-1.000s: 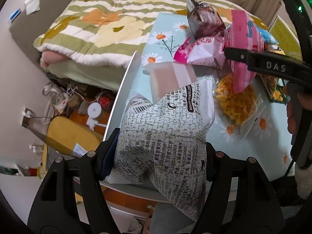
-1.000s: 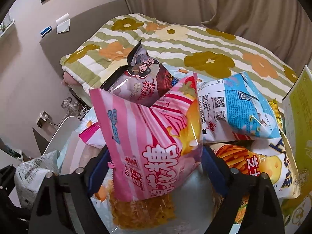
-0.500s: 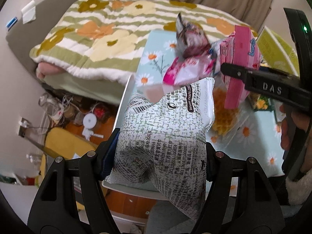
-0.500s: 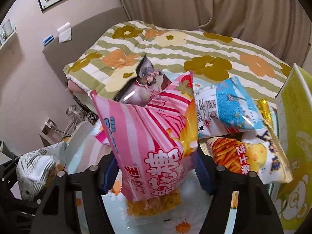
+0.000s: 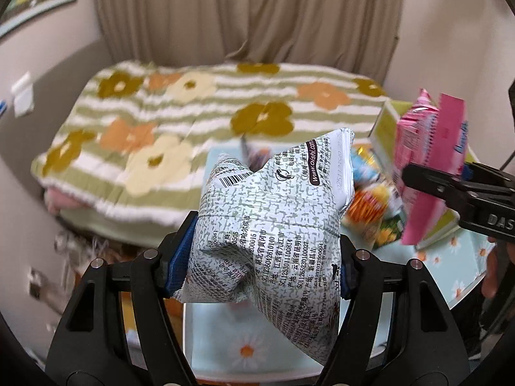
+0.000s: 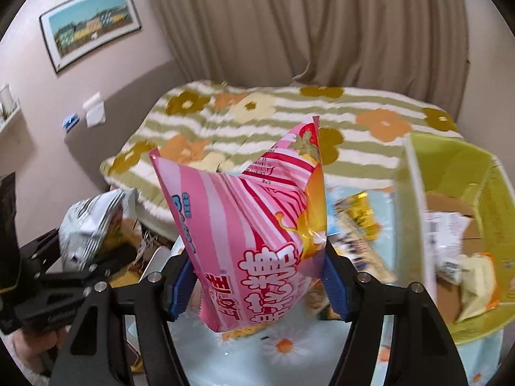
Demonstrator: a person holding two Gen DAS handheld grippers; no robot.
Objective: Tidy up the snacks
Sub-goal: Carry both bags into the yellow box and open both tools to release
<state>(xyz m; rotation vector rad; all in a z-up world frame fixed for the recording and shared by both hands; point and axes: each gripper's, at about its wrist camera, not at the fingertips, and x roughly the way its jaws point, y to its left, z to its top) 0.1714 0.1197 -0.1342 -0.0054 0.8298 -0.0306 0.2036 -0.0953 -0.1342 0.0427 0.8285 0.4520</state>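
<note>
My left gripper (image 5: 260, 257) is shut on a grey-green patterned snack bag (image 5: 273, 225) and holds it in the air above the table's near edge. My right gripper (image 6: 257, 276) is shut on a pink striped snack bag (image 6: 254, 225), also held above the table. The pink bag shows at the right of the left wrist view (image 5: 428, 173), the grey bag at the left of the right wrist view (image 6: 90, 222). A yellow-green box (image 6: 415, 199) with packets inside stands open to the right of the pink bag. Several more snack bags (image 5: 370, 199) lie on the table.
The table has a light-blue daisy cloth (image 6: 289, 350). A bed with a striped floral blanket (image 5: 193, 122) lies just beyond it, with curtains (image 6: 305, 25) behind. Clutter and cables (image 5: 64, 247) sit on the floor to the left.
Both grippers have lifted and tilted up with their bags, so the views now show bed and curtains. The yellow-green box has come into the right wrist view.
</note>
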